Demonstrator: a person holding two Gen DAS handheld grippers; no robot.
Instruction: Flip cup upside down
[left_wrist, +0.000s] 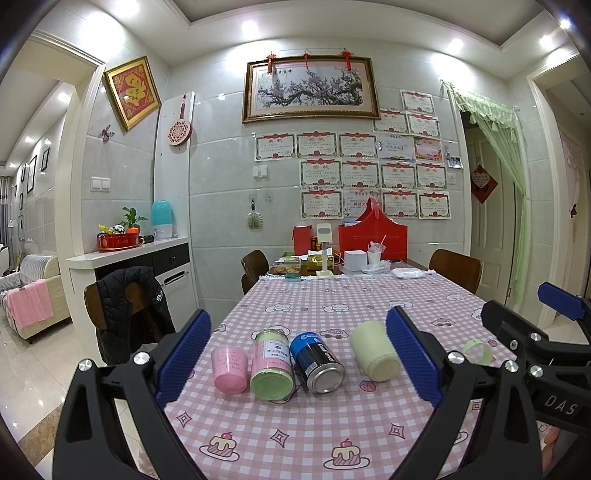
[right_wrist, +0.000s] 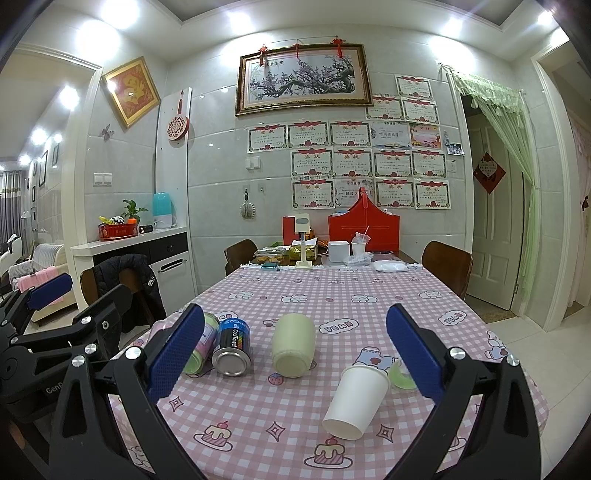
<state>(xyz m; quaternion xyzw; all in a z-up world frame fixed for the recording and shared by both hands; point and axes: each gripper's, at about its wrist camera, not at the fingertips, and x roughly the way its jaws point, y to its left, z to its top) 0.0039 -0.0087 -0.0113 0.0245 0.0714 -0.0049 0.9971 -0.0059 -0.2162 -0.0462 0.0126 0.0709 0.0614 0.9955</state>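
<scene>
- Right wrist view shows the white paper cup (right_wrist: 356, 397) lying tipped on the near right tablecloth (right_wrist: 295, 424), so it needs turning
- right gripper (right_wrist: 295, 354) is spread wide, ready to grab it
- left gripper (left_wrist: 299, 354) is spread wide too, holding nothing

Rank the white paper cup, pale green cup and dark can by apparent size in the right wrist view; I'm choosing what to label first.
1. white paper cup, though it lies nearest the camera.
2. pale green cup.
3. dark can, close to the green cup, so that order is unsure.
</scene>
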